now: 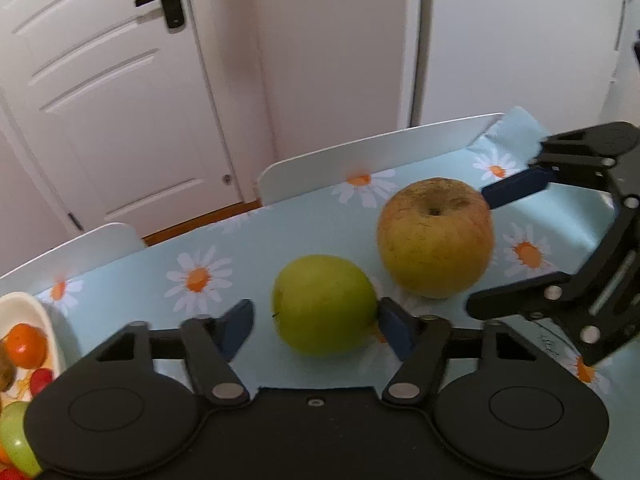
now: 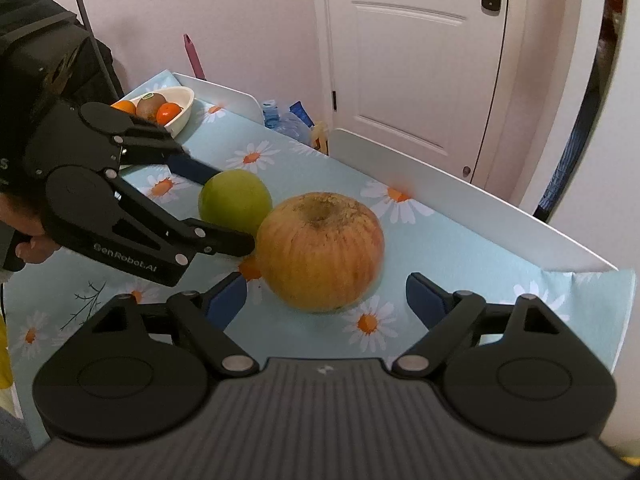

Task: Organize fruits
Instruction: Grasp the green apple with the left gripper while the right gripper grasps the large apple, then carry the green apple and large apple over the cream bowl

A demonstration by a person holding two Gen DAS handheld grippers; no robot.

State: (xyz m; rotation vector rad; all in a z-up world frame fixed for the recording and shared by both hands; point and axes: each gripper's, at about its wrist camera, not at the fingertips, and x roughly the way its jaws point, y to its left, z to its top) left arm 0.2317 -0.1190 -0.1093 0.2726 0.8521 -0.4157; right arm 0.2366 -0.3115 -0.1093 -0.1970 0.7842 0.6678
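Green apple (image 1: pixel 325 305) sitting on the daisy tablecloth (image 1: pixel 132 292), just beside the russet apple (image 1: pixel 436 238). Left gripper (image 1: pixel 316 322) straddling the green apple: one pad touching, the other apparently clear, so not clamped. Right gripper (image 2: pixel 326 294) gaping around the russet apple. Advise centring before squeezing, then lifting straight toward the bowl (image 2: pixel 182 114).

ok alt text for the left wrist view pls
The left gripper straddles a green apple on a daisy-print tablecloth, one pad touching it. Beside it, the right gripper brackets a larger yellow-brown apple.
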